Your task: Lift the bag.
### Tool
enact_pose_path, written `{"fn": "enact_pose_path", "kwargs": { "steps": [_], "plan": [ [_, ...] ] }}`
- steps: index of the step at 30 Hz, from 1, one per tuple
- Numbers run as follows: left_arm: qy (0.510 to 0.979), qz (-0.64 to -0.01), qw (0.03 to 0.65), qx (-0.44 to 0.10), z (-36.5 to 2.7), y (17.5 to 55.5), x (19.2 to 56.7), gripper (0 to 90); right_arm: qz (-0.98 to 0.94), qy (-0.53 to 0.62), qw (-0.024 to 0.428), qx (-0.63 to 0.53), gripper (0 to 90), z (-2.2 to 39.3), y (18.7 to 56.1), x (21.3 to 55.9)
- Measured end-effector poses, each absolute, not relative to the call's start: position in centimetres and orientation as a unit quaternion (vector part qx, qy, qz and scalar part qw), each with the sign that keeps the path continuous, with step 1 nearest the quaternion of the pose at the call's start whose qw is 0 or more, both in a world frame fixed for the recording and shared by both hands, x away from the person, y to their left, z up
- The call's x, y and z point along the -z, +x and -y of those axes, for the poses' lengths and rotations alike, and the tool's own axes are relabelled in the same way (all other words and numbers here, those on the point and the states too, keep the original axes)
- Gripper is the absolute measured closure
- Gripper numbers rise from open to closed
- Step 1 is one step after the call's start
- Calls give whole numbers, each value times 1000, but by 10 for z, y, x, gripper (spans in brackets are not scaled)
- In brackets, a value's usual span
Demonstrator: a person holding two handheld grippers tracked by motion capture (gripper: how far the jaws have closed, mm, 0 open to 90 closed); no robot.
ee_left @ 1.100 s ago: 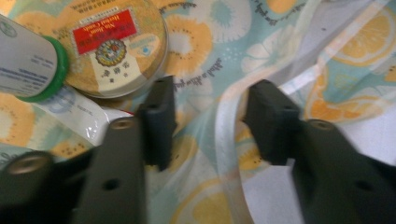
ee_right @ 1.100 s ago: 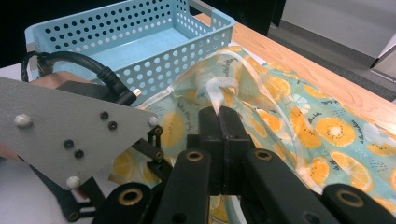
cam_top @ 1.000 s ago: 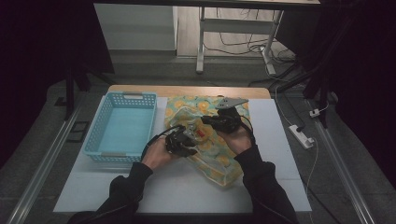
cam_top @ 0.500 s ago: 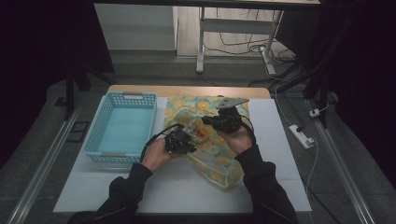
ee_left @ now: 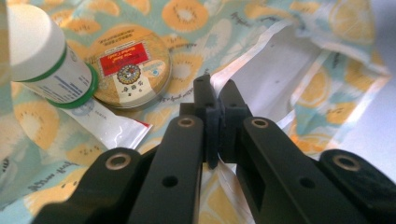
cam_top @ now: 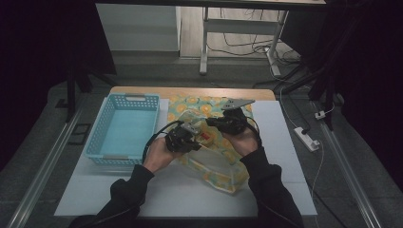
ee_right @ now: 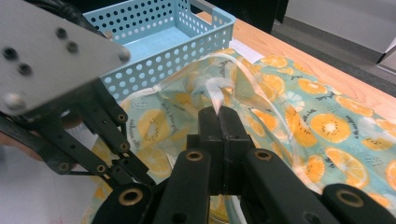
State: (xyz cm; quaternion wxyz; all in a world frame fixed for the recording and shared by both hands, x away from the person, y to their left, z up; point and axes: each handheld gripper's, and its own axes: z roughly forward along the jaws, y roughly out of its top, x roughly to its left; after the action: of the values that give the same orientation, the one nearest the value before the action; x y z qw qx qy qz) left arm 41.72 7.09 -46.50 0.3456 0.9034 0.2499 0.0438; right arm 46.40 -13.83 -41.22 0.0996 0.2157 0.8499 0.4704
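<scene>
A soft bag (cam_top: 223,173) printed with orange slices lies in the middle of the white table, its mouth held apart. My left gripper (cam_top: 186,137) is shut on the bag's near rim (ee_left: 243,70), a pale thin edge pinched between the jaws. My right gripper (cam_top: 227,121) is shut on the far translucent rim (ee_right: 219,88). Inside the bag, the left gripper view has a white bottle with a green band (ee_left: 42,56), a round tin with a red label (ee_left: 128,70) and a flat white sachet (ee_left: 107,126).
A light blue perforated basket (cam_top: 102,137) stands left of the bag, close to it (ee_right: 154,42). The white table mat (cam_top: 180,199) extends toward the person. A wooden strip (cam_top: 190,92) runs along the far edge. A power strip (cam_top: 306,139) lies on the floor at right.
My left gripper has risen a little, lifting the bag's near rim with it. The right gripper has kept still on the far rim.
</scene>
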Motion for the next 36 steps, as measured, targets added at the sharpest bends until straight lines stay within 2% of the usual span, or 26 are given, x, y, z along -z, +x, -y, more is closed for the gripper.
{"fn": "enact_pose_path", "kwargs": {
  "steps": [16,25,36],
  "plan": [
    [888,-284,362,-9,-85,418,441,888,-848,218,85,-476,900,141,463,403],
    [883,-294,367,-16,-94,419,426,889,-850,212,81,-476,900,139,461,396],
    [867,-296,401,-5,-106,421,404,889,-853,202,83,-474,900,134,458,385]
  ]
}}
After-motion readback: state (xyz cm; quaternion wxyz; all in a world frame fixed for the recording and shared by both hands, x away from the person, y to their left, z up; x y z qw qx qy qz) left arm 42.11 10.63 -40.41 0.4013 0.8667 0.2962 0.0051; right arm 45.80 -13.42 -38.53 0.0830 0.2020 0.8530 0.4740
